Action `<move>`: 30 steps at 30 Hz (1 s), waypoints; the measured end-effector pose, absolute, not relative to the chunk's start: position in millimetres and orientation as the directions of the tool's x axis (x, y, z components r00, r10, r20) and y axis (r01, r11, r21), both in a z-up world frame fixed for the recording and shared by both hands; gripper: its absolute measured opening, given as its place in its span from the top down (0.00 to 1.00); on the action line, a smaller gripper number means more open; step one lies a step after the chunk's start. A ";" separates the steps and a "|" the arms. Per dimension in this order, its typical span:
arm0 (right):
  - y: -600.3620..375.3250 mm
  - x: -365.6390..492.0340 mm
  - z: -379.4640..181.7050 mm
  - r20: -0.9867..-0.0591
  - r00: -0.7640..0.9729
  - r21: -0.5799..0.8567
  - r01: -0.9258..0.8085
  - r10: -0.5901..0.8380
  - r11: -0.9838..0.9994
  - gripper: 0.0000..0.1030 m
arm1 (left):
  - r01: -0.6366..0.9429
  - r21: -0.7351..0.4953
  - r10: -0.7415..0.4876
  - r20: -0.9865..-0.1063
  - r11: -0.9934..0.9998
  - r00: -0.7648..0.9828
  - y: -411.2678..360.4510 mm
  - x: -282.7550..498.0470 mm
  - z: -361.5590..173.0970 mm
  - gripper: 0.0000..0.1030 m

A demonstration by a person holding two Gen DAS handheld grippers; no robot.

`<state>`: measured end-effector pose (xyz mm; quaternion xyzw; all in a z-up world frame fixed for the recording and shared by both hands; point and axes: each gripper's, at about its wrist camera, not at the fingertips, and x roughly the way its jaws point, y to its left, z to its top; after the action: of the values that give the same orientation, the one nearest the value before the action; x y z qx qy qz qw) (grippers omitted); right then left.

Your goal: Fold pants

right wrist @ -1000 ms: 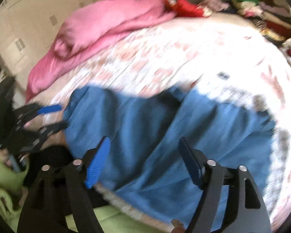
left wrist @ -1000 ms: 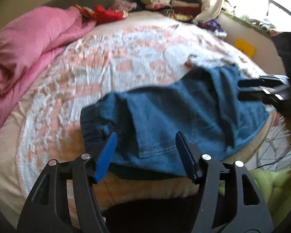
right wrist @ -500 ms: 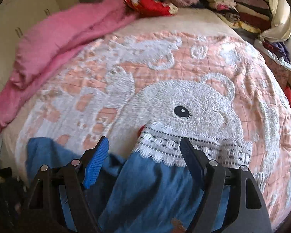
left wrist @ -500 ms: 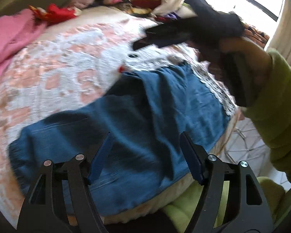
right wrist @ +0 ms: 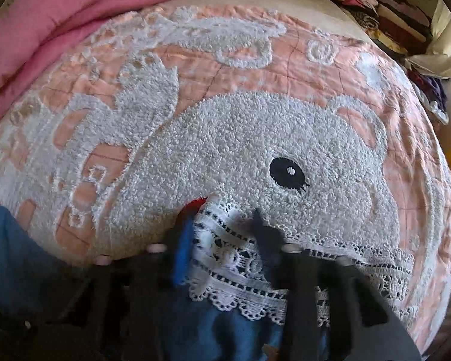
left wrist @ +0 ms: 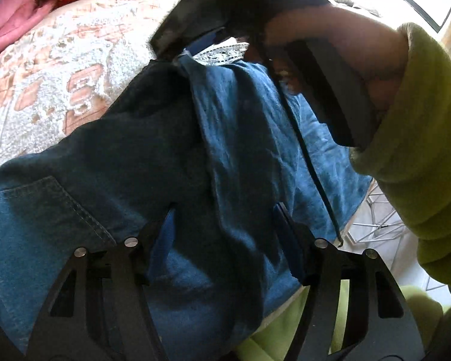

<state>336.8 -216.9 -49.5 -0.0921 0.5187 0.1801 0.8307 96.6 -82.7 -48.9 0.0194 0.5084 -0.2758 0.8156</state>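
Jaws just closing — right gripper (right wrist: 224,214) at pants (left wrist: 120,165) edge, grip unclear; left gripper (left wrist: 224,207) open

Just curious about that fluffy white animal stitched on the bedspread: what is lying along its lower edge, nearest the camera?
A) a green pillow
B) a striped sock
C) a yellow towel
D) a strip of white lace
D: in the right wrist view a band of white lace with open holes runs along the bottom of the white animal, on top of the blue denim pants.
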 end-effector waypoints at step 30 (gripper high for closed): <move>-470.1 117.3 -4.6 -0.781 0.562 0.366 0.062 0.270 0.929 0.91 | 0.624 -0.007 -0.345 -0.838 0.781 0.422 -117.9 55.4 -40.9 0.95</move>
<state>117.3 -470.1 -4.6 0.1791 0.4639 0.0602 0.8655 55.4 -117.9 -40.9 0.1547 0.4509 -0.2923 0.8290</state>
